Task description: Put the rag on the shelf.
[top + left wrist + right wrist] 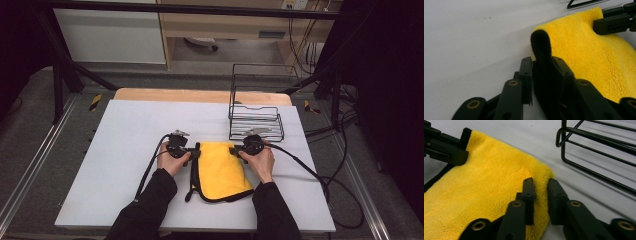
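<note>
Here, your white table (130,165) carried a folded yellow towel (220,170) with a black border, lying near your edge, between your two hands, its long axis running from you toward the far side. A black wire rack (256,112) stood just beyond it, toward the far right.

You held the towel's far end from both sides. Your left gripper (191,154) met its far left corner and your right gripper (237,150) its far right corner, so the two faced each other across the short width, about equally near.

In the left gripper view, your left gripper (542,66) was clamped on the black border (541,47), which stood up in a hump between the jaws. In the right gripper view, your right gripper (541,191) had its jaws pinched on the yellow edge (544,173) at the corner.

Any lift or fold would likely have turned on that shared far edge, the cloth hanging back toward you.
</note>
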